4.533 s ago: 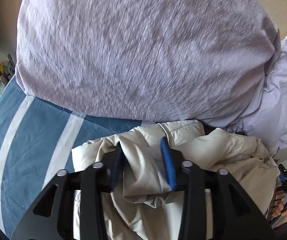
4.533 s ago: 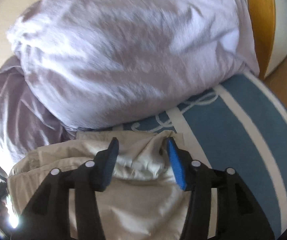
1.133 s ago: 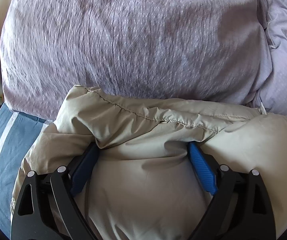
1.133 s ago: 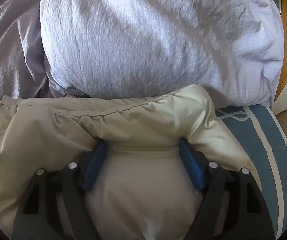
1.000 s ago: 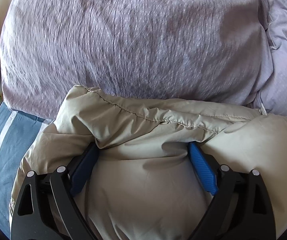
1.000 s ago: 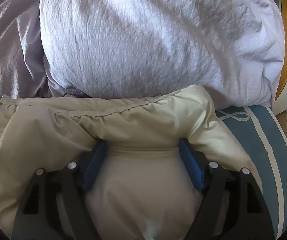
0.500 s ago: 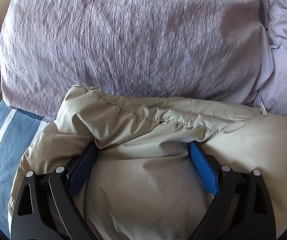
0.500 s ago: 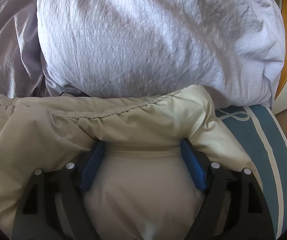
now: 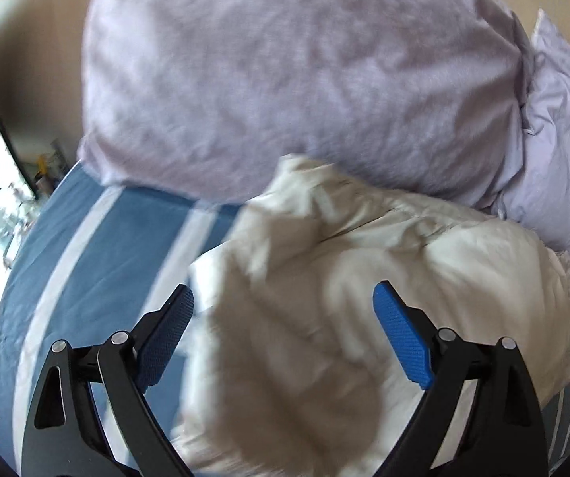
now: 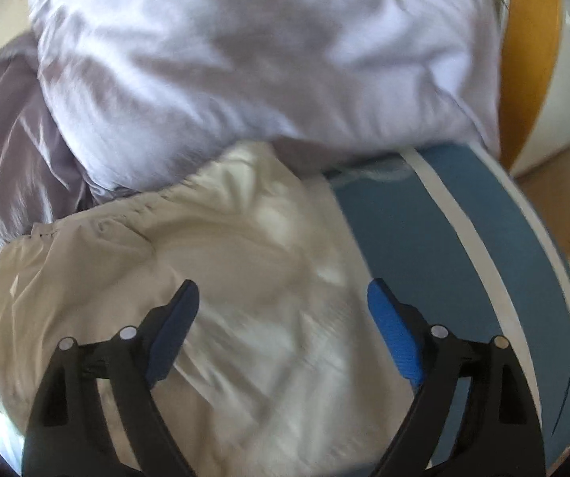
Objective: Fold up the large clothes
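A cream puffy jacket [image 9: 364, 278] lies bunched on the blue striped bed cover [image 9: 98, 246], its far edge against the lilac pillows. My left gripper [image 9: 283, 306] is open above the jacket's left part, holding nothing. In the right wrist view the same jacket [image 10: 213, 262] fills the lower left, and my right gripper [image 10: 283, 302] is open above its right part, holding nothing. Both views are motion-blurred.
A large lilac pillow [image 9: 293, 79] and a second one [image 9: 555, 127] lie behind the jacket. The pillow [image 10: 261, 51] and grey bedding [image 10: 10, 127] also show in the right wrist view. A wooden headboard [image 10: 531, 51] and wood floor [image 10: 555, 183] are at right.
Both grippers have pulled back and up off the jacket. The jacket now lies free below the open jaws, and more of the blue bed cover shows.
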A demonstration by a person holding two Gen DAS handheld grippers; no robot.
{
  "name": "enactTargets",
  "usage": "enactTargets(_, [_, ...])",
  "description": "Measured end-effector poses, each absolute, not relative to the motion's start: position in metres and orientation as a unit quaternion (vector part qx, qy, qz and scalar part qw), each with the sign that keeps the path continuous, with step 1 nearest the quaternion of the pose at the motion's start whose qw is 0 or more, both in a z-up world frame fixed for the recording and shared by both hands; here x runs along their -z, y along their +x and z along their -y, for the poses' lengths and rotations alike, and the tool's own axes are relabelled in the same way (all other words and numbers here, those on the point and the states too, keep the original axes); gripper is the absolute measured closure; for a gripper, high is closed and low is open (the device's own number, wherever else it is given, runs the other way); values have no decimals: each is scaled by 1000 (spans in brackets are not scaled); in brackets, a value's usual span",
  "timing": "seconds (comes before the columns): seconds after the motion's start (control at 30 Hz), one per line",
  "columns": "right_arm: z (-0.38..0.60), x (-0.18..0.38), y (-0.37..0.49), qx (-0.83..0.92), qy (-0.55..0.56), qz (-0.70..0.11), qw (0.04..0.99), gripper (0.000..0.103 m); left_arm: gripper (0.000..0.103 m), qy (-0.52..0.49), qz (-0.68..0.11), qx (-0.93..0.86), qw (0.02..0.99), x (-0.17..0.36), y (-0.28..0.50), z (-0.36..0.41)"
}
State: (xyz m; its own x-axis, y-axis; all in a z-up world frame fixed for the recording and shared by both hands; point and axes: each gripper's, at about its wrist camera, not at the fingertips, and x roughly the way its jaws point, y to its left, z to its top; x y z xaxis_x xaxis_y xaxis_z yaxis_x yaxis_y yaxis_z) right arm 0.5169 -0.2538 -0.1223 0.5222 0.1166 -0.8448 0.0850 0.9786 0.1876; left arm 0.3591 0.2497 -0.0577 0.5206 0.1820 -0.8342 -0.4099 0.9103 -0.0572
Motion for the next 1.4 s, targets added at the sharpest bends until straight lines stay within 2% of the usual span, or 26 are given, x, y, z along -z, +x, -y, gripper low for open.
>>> enactTargets(0.17, [282, 145, 498, -28, 170, -535, 827, 16, 10, -158, -490, -176, 839, 68, 332, -261])
enactTargets(0.43, [289, 165, 474, -48, 236, -551, 799, 17, 10, -250, -512, -164, 806, 99, 310, -266])
enactTargets(0.53, [286, 169, 471, -64, 252, -551, 793, 30, 10, -274, -509, -165, 799, 107, 308, -265])
enactTargets(0.6, [285, 170, 471, -71, 266, -548, 790, 44, 13, -288, -506, -164, 796, 111, 307, -263])
enactTargets(0.7, [283, 168, 468, -71, 281, -544, 788, 59, 24, -325, -493, -166, 790, 116, 301, -262])
enactTargets(0.77, [282, 165, 466, -69, 282, -542, 789, 68, 40, -357, -481, -165, 784, 118, 297, -262])
enactTargets(0.8, [281, 162, 464, -67, 285, -540, 789, 72, 43, -369, -473, -168, 782, 120, 292, -261])
enactTargets(0.87, [279, 157, 463, -64, 286, -539, 789, 76, 57, -366, -465, -174, 787, 117, 290, -259])
enactTargets(0.97, [275, 148, 459, -61, 282, -537, 793, 80, 70, -355, -457, -176, 797, 109, 288, -253])
enactTargets(1.13, [271, 133, 448, -73, 279, -526, 800, 81, 75, -348, -445, -164, 809, 92, 277, -256])
enactTargets(1.4, [259, 128, 409, -115, 270, -528, 797, 82, 76, -344, -432, -163, 818, 75, 232, -268])
